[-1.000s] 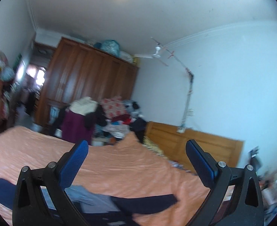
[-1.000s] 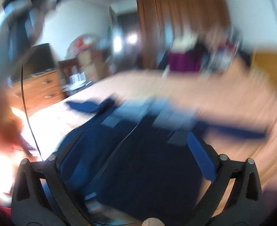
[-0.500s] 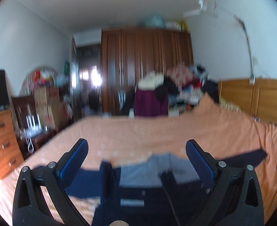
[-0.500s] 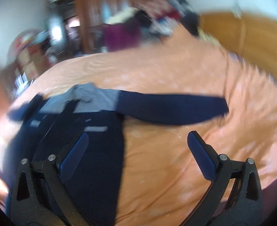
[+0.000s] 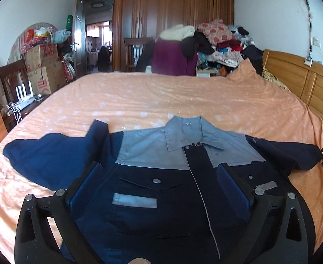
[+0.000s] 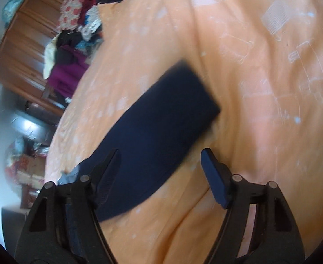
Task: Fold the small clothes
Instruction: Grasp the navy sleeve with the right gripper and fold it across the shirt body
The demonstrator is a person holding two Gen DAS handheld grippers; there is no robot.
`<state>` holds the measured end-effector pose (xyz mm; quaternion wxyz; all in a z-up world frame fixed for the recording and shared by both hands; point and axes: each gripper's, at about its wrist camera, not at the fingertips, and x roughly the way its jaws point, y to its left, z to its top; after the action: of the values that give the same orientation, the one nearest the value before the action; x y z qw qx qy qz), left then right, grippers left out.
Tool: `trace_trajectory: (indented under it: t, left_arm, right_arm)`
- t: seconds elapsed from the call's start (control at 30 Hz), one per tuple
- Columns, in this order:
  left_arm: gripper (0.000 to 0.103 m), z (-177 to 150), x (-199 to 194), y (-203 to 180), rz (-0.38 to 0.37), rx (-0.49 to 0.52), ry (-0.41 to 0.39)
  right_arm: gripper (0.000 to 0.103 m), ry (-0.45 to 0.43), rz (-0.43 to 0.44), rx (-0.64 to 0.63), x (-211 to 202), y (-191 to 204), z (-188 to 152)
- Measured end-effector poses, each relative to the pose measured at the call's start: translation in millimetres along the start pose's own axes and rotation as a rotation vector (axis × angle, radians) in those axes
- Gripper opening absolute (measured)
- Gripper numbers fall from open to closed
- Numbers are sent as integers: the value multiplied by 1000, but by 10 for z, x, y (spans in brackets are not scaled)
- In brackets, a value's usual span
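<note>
Both our left gripper (image 5: 159,176) and right gripper (image 6: 161,160) gape empty; a loose pinch could bunch the jacket's right sleeve (image 6: 157,118).

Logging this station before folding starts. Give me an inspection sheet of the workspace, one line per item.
Surface: bed with orange sheet, wrinkled, wooden headboard at the side.
Job's things: navy jacket with light blue yoke and collar, lying front up, closed, both sleeves spread out; one sleeve lies flat below the right gripper.
Clutter: heap of clothes beyond the bed; cardboard boxes by the door.
Grippers: left gripper open over the jacket's chest; right gripper open over the sleeve, holding nothing.
Cables: white cords beside a router on the side cabinet.
Surroundings: wooden wardrobe, open door, white walls.
</note>
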<state>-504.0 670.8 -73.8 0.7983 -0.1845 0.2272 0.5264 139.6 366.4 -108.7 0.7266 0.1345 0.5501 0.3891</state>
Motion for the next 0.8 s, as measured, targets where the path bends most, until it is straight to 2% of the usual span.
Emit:
trace_trajectory:
  t: [0.1, 0.23, 0.27, 0.3, 0.33, 0.37, 0.4, 0.47, 0.6, 0.7, 0.8]
  left_arm:
    - [103, 6, 151, -68, -6, 4, 12]
    - [103, 91, 154, -152, -22, 9, 21]
    - [103, 93, 171, -175, -25, 12, 23]
    - [103, 100, 186, -188, -26, 15, 28]
    - [103, 121, 186, -192, -26, 16, 33]
    - [103, 144, 177, -190, -27, 15, 36]
    - [103, 162, 173, -175, -28, 9, 34]
    - [103, 219, 126, -109, -29, -8, 14]
    - [103, 352, -5, 133, -16, -50, -30]
    - [103, 452, -133, 368, -10, -101, -67]
    - [103, 522, -294, 567, 5, -127, -100]
  right_arm:
    - [75, 10, 3, 8, 109, -116, 14]
    - [74, 15, -11, -45, 236, -156, 90]
    - [69, 7, -6, -70, 252, -140, 97]
    - [58, 8, -3, -82, 285, -104, 132]
    - [23, 20, 14, -78, 302, -104, 142]
    - [12, 27, 38, -74, 306, -78, 163]
    - [12, 11, 65, -89, 249, 13, 170]
    - [11, -26, 162, -141, 65, 381, 155]
    - [11, -63, 408, -297, -225, 1690, -117]
    - [12, -13, 579, -423, -161, 2823, -571]
    - [12, 101, 692, -527, 210, 3863, -1256]
